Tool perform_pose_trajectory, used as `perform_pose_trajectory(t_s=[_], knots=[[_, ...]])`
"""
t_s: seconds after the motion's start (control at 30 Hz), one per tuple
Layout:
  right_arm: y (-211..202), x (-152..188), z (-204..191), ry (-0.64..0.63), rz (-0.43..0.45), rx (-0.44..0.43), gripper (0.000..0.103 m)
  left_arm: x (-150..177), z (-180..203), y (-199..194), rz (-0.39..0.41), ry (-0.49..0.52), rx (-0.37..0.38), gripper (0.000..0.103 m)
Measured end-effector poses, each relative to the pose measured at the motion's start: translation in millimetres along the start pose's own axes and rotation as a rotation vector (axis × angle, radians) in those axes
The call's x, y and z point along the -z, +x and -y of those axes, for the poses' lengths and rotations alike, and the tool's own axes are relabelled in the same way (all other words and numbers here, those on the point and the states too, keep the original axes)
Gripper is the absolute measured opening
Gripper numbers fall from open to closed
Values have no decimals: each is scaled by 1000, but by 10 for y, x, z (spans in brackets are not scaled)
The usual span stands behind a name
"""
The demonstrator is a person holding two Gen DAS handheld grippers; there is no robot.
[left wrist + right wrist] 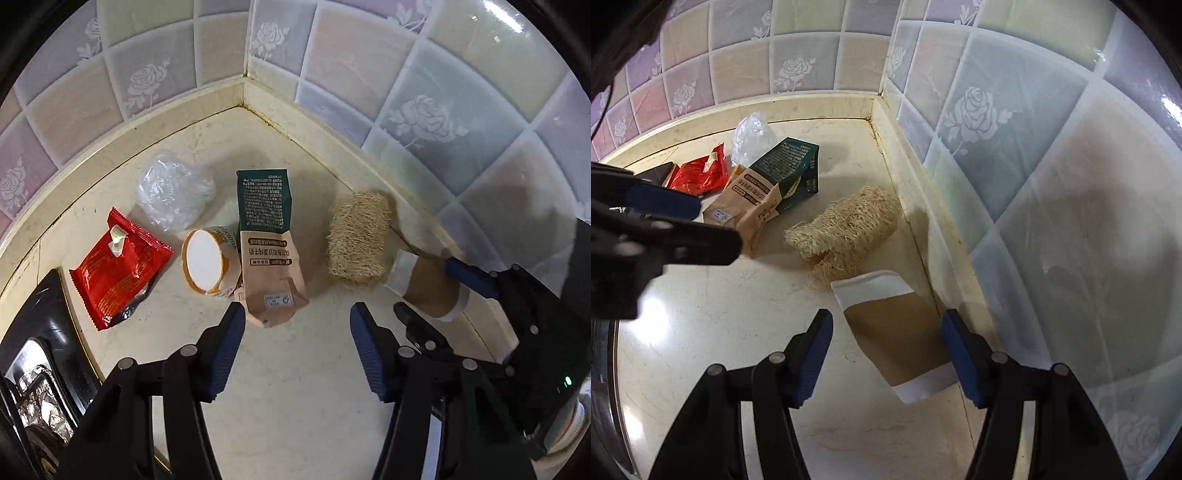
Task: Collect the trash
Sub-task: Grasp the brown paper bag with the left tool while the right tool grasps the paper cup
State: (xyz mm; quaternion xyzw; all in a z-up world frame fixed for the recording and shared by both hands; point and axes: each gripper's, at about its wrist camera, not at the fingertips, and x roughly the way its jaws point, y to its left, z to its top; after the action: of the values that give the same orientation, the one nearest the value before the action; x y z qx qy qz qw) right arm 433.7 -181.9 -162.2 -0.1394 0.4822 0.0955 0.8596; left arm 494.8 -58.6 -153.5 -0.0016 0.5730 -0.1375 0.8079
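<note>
Nearest your left hand-held gripper is the flattened milk carton, brown at your end and green toward the tiled corner; the jaws stand apart just short of its brown end, gripping nothing. Take that carton as your landmark on the worktop. Touching its left side lies a tipped paper cup with an orange rim; further left is a red wrapper, and behind the cup a crumpled clear plastic bag. To the carton's right, apart from it, sits a loofah scrubber. Beyond the loofah, against the wall edge, lies a brown-and-white paper sleeve; your right hand-held gripper has its jaws apart with the sleeve between them, the right finger at the sleeve's edge, whether touching I cannot tell.
</note>
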Motion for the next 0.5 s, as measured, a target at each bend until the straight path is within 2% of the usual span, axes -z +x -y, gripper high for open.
perform_pose_trajectory(t_s=[0.23, 0.33, 0.43, 0.5], knots=[[44, -20, -17, -31, -6, 31, 57, -128, 25, 229, -38, -39, -71, 46], [77, -22, -47, -60, -14, 62, 57, -161, 34, 307, -51, -49, -97, 36], [133, -40, -56, -77, -36, 78, 55, -165, 43, 330, -48, -57, -96, 36], [157, -53, -50, -80, -44, 90, 50, -140, 49, 313, -42, -57, -92, 35]])
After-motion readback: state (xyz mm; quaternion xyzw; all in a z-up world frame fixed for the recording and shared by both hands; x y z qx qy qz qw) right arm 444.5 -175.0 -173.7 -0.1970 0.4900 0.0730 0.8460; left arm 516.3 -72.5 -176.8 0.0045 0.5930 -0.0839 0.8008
